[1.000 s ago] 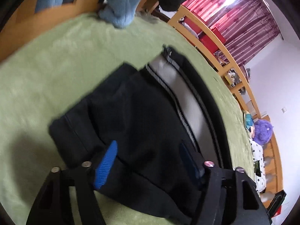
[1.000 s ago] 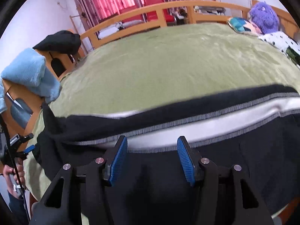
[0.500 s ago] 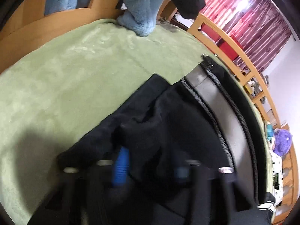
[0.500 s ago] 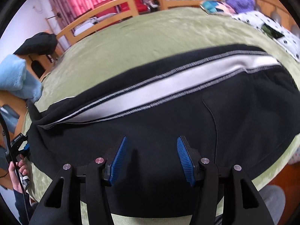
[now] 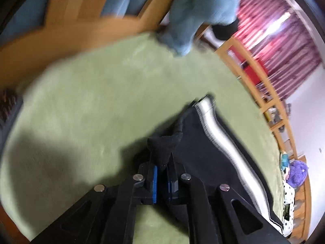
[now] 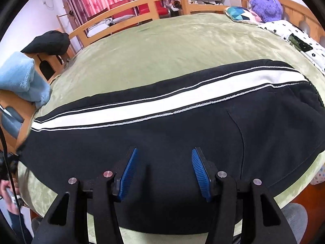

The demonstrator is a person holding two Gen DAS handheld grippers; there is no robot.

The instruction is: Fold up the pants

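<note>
Black pants (image 6: 162, 138) with a white side stripe lie flat across the green bed cover (image 6: 172, 46). In the left wrist view my left gripper (image 5: 162, 166) is shut on a bunched corner of the pants (image 5: 195, 152) at their leg end, and the cloth peaks up between the blue pads. That view is blurred. My right gripper (image 6: 164, 152) hovers over the middle of the pants near the bed's front edge. Its jaws stand open, with only flat black cloth below them.
A light blue blanket (image 6: 22, 79) and a black garment (image 6: 48, 42) hang on the wooden bed frame (image 6: 142, 4) at the left. A purple plush toy (image 6: 266, 2), a patterned pillow and a dotted quilt (image 6: 294, 36) lie at the far right. A person's hand (image 6: 8, 191) shows at the lower left.
My left gripper went from open around the leg end to shut on it, and swung toward the bed's foot. The right view now takes in the whole length of the pants.
</note>
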